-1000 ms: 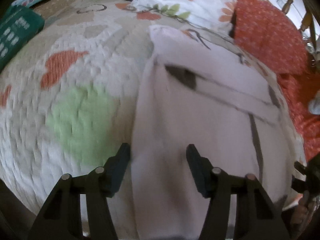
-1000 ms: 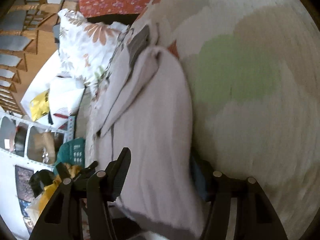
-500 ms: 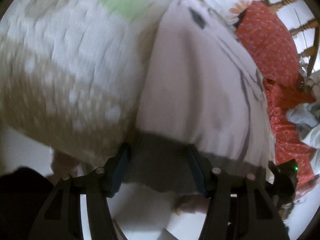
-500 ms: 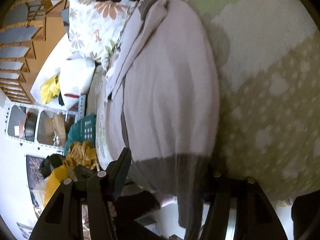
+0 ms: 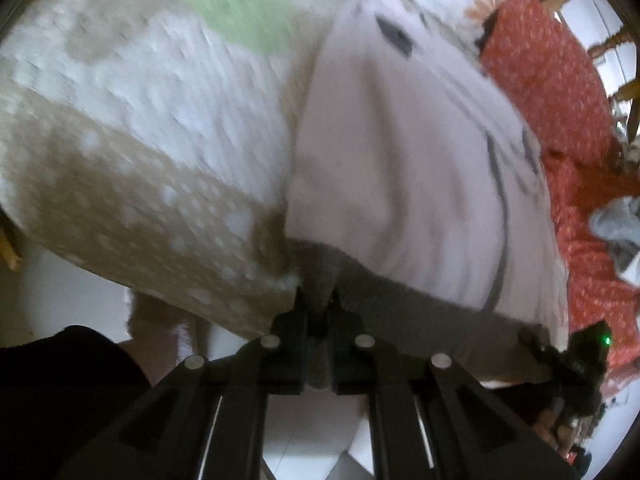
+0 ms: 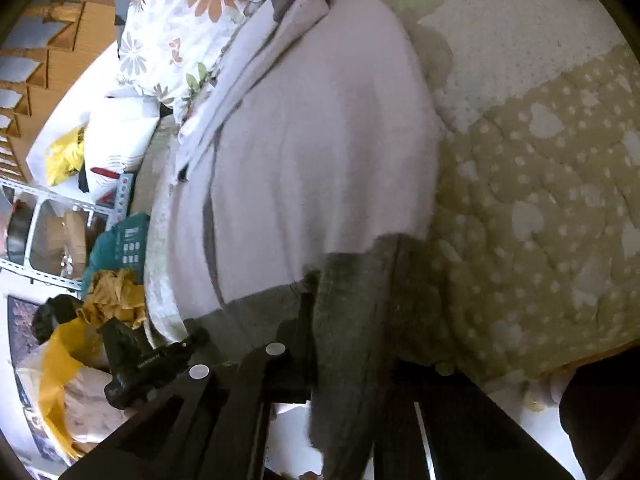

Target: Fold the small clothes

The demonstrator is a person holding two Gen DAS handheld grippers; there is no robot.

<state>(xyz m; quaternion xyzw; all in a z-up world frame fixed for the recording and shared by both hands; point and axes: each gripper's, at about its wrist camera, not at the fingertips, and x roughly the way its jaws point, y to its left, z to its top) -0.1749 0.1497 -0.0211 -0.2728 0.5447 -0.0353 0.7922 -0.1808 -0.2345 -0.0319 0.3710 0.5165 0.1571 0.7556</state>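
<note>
A pale lilac garment point(image 5: 408, 168) with a grey hem band point(image 5: 400, 304) and grey trim lies on a quilted bed cover. My left gripper point(image 5: 318, 304) is shut on the grey hem at its left corner, at the bed's near edge. In the right wrist view the same garment point(image 6: 320, 152) lies lengthwise, and my right gripper point(image 6: 348, 312) is shut on the grey hem point(image 6: 352, 280), which drapes over and hides the right finger. The other gripper shows at the far end of the hem in each view point(image 5: 580, 364) point(image 6: 140, 356).
The quilt point(image 5: 140, 128) has green, white and tan patches. A red patterned cloth point(image 5: 560, 92) lies to the right. A floral pillow point(image 6: 176, 32), a teal box point(image 6: 124, 240), a yellow cloth point(image 6: 116, 296) and shelves point(image 6: 48, 236) sit beyond the bed. White floor lies below the edge.
Both grippers moved back to the garment's grey hem at the bed edge and closed on it; a second ago they were open over the garment's middle.
</note>
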